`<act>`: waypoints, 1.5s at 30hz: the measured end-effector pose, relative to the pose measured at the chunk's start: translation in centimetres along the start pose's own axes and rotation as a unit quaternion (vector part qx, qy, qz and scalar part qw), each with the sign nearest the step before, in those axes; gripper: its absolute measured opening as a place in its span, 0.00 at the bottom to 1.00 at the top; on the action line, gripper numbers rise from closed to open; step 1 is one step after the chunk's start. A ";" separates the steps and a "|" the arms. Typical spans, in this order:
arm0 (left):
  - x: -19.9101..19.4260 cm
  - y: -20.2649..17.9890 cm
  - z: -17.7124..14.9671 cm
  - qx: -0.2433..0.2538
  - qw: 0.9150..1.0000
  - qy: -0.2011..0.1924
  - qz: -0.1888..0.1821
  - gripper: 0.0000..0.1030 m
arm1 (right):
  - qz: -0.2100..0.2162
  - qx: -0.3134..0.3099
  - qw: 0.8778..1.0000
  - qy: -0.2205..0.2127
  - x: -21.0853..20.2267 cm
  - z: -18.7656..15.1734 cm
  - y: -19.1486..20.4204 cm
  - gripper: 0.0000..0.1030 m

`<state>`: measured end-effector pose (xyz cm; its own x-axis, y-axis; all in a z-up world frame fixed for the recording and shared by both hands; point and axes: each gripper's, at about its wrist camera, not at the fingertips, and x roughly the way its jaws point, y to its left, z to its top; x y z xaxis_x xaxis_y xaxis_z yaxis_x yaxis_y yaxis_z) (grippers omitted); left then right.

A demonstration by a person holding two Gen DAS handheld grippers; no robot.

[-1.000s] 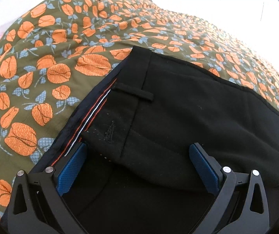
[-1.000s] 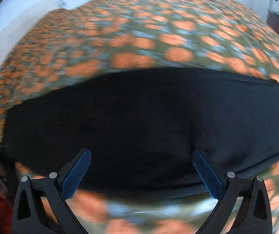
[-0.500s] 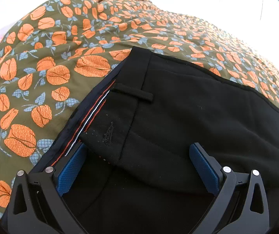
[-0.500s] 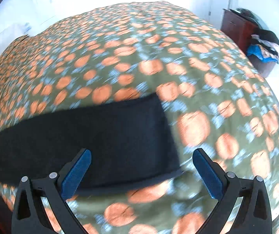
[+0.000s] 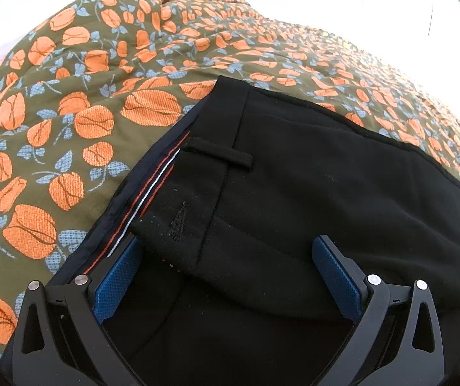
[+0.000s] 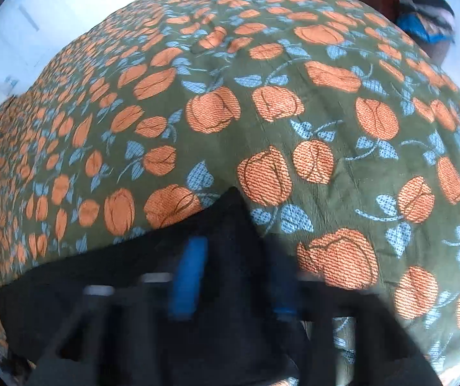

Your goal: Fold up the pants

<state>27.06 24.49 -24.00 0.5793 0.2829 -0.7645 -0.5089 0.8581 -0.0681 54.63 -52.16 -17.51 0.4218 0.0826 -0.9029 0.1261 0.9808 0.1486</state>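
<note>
Black pants (image 5: pixel 310 173) lie on a bed. The left wrist view shows the waistband end with a belt loop (image 5: pixel 218 156) and striped inner lining (image 5: pixel 152 193). My left gripper (image 5: pixel 226 273) is open and straddles the waistband corner, with cloth between its blue pads (image 5: pixel 117 276). In the right wrist view the leg end of the pants (image 6: pixel 226 225) sits between my right gripper's fingers. The right gripper (image 6: pixel 233 276) is blurred, its blue pads (image 6: pixel 191 276) drawn close together around the cloth.
The bed cover (image 5: pixel 101 74) is olive with orange tulips, and it fills the right wrist view (image 6: pixel 326 112) too. A dark wooden dresser with piled clothes (image 6: pixel 423 22) stands at the far right. White walls lie behind the bed.
The right gripper swept along the pants to the leg end, dropped onto it, and its fingers came together around the cloth. The left gripper stayed open at the waistband.
</note>
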 end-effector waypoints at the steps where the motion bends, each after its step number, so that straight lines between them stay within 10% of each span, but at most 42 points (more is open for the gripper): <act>1: 0.0 0.0 0.0 0.000 1.000 0.000 0.000 1.00 | 0.020 -0.017 0.999 -0.028 -1.8 -0.6 0.4 0.07; 9: 0.3 -0.1 0.1 0.003 1.000 0.003 0.004 1.00 | 0.083 -0.107 0.977 -0.165 -18.5 -16.7 2.2 0.07; 15: 0.6 -0.3 0.6 0.006 1.000 0.019 0.010 1.00 | -0.002 -0.013 0.997 -0.075 -18.0 -29.5 -2.2 0.07; 18: 0.7 -0.2 1.4 0.001 0.999 0.049 0.009 1.00 | -0.022 0.036 0.994 -0.099 -19.8 -30.6 -3.0 0.34; 19: 0.4 -0.2 1.7 0.001 0.998 0.060 0.008 0.99 | -0.023 0.040 0.991 -0.126 -20.9 -30.9 -2.8 0.63; 21: -0.6 -0.1 1.7 -0.007 0.997 0.070 0.008 0.99 | -0.030 0.031 0.985 -0.167 -22.6 -31.6 -1.1 0.82; 29: -12.4 -5.7 -3.9 0.025 0.996 0.017 -0.083 0.99 | 0.064 -0.054 0.984 -0.159 -21.2 -35.2 8.2 0.82; 34: -13.8 -9.2 -9.3 0.044 0.991 0.031 -0.119 0.99 | 0.154 -0.127 0.977 -0.075 -16.9 -36.8 15.0 0.83; 45: -11.8 -9.9 -12.1 0.108 0.989 0.050 -0.090 0.99 | 0.167 -0.062 0.984 -0.031 -12.9 -38.8 12.6 0.86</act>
<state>17.53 7.48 -22.09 0.5774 0.0834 -0.8122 -0.2500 0.9650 -0.0787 15.88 -34.05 -19.65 0.4760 0.3967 -0.7849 -0.1376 0.9151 0.3790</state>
